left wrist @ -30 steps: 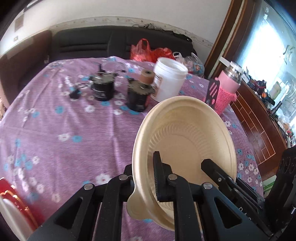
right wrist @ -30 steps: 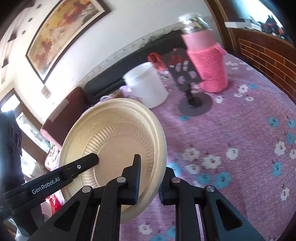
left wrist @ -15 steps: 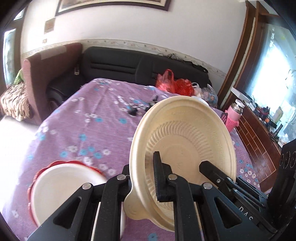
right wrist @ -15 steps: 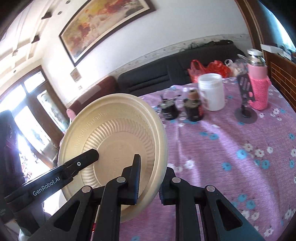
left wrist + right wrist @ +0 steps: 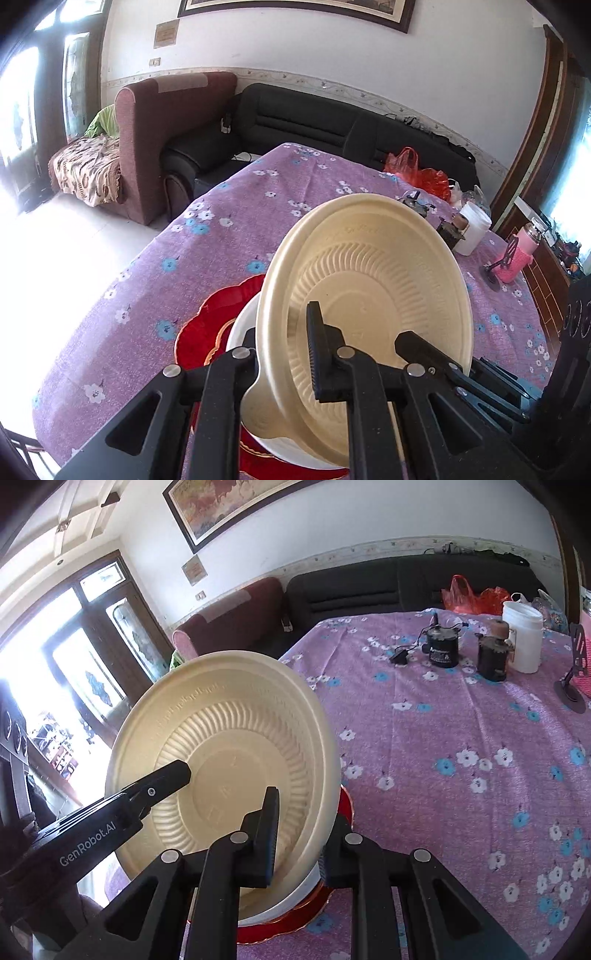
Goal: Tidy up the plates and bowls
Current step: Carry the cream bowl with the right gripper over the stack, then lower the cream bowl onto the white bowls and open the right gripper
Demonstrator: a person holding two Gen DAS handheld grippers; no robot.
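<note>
Covering the table is a purple floral cloth (image 5: pixel 207 266); on it lies a red plate (image 5: pixel 207 328) bearing a white bowl (image 5: pixel 301 895). Above these tilts a cream bowl (image 5: pixel 369 280), its rim pinched by both the left gripper (image 5: pixel 286 350) and the right gripper (image 5: pixel 297 834), each nearly closed. Only the right view shows the white bowl's side.

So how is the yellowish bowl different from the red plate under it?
The cream bowl is deep with ribbed walls; the red plate is flat with a wavy edge. The cream bowl is tilted and held up, with the left gripper and right gripper each shut on its rim; the red plate lies on the table with a white dish on it. Both are round.
</note>
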